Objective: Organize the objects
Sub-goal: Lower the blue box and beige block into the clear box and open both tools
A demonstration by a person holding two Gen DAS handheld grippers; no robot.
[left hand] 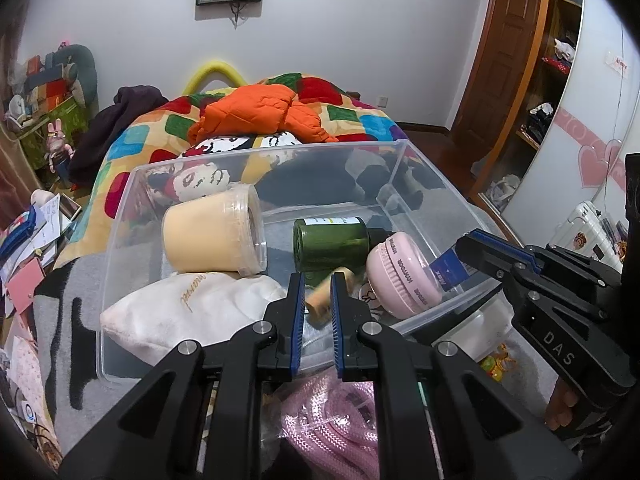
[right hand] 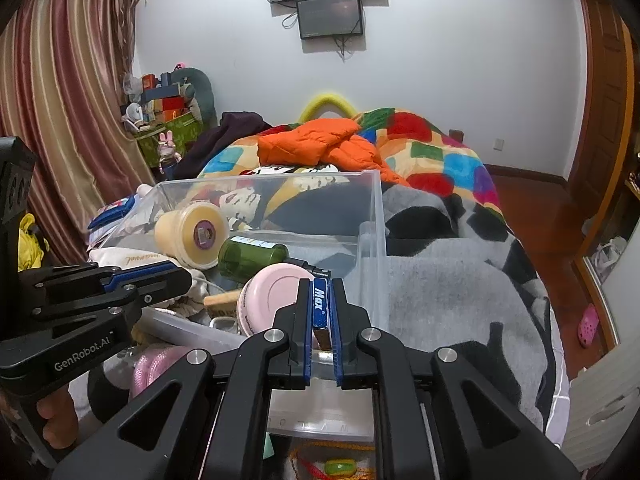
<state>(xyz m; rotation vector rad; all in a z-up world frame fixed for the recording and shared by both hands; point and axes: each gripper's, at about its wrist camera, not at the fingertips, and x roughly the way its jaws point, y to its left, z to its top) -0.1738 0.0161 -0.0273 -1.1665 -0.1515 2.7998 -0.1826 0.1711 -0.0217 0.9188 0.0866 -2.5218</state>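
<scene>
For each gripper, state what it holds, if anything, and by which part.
The right gripper is shut on a flat blue "Max" packet, pinched by its near end above the clear bin. The left gripper is shut and holds nothing.

Inside the clear bin [left hand: 404,160] lie one yellow tub [left hand: 212,236], one green bottle [left hand: 330,244], one pink round case [left hand: 404,280], one white pouch [left hand: 188,308] and one wooden brush [left hand: 320,300]. Behind the bin lies one orange jacket [left hand: 260,112].

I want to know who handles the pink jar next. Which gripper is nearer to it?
Right. The right gripper, shut on a blue packet, is at the pink jar's side. The left gripper sits further off, over the bin's near edge.
</scene>
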